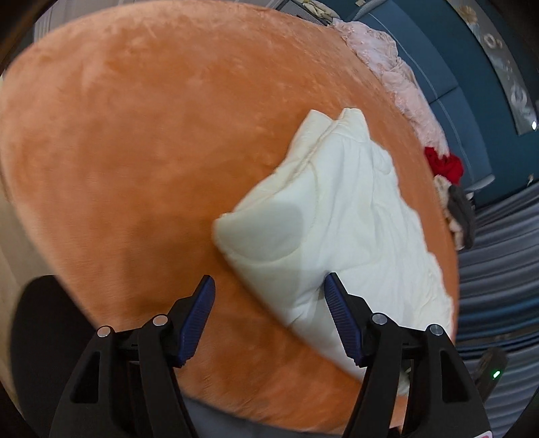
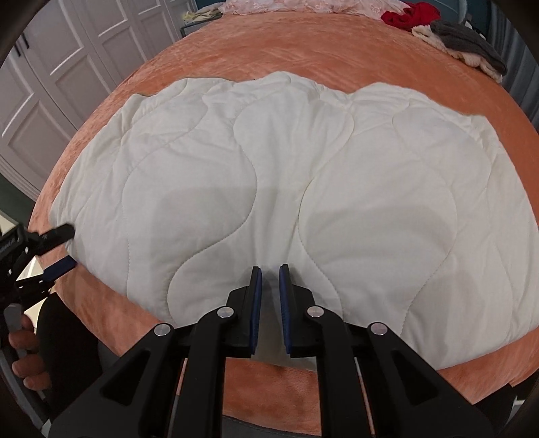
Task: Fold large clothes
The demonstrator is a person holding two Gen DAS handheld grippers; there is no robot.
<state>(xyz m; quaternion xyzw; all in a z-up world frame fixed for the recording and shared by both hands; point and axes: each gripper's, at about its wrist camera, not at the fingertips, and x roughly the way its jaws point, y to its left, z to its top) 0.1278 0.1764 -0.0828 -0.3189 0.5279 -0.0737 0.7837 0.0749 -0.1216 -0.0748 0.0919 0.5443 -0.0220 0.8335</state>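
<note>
A white quilted blanket (image 2: 286, 175) lies folded and spread flat on an orange plush bed cover (image 2: 303, 57). In the left wrist view the blanket (image 1: 340, 215) runs away to the right, seen from its left end. My left gripper (image 1: 269, 281) is open, its jaws wide apart at the blanket's near left corner, with nothing between them. It also shows in the right wrist view (image 2: 65, 247) at the blanket's left edge. My right gripper (image 2: 270, 269) hovers over the blanket's near edge, jaws a narrow gap apart and holding nothing.
A pile of clothes lies at the far edge of the bed: a pink lacy garment (image 1: 387, 60), a red one (image 2: 409, 15), grey and cream ones (image 2: 461, 43). White cabinet doors (image 2: 50, 84) stand to the left. A blue headboard (image 1: 448, 84) and striped bedding (image 1: 498, 269) lie beyond.
</note>
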